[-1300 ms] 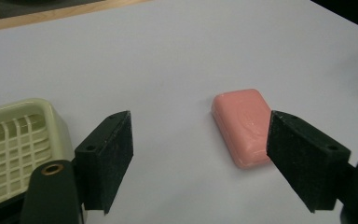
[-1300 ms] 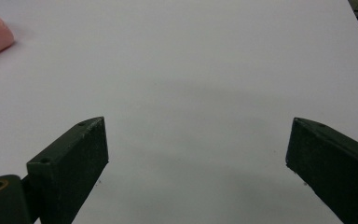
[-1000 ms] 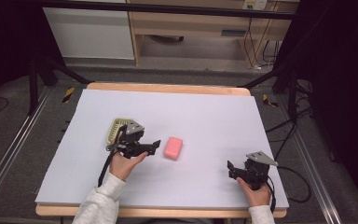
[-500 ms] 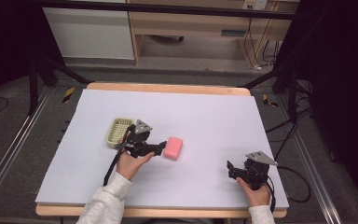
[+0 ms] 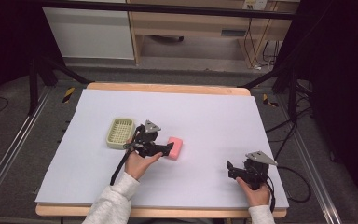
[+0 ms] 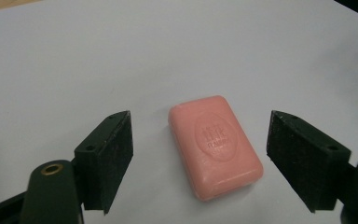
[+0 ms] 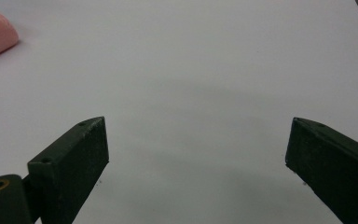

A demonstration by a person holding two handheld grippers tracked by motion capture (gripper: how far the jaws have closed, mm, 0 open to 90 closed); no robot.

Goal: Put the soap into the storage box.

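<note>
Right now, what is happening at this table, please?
A person holds a gripper in each hand over a white table. The left gripper is open, with its jaws on either side of a pink soap bar that lies flat on the table; they do not touch it yet. A pale green soap dish sits just behind the left hand. The right gripper is open too, low near the table's front right edge, away from the soap.

1 pink soap bar (image 5: 175,148). 1 pale green slotted tray (image 5: 120,132). 2 grippers: left gripper (image 5: 167,150), right gripper (image 5: 230,169). 1 white table (image 5: 214,116).
</note>
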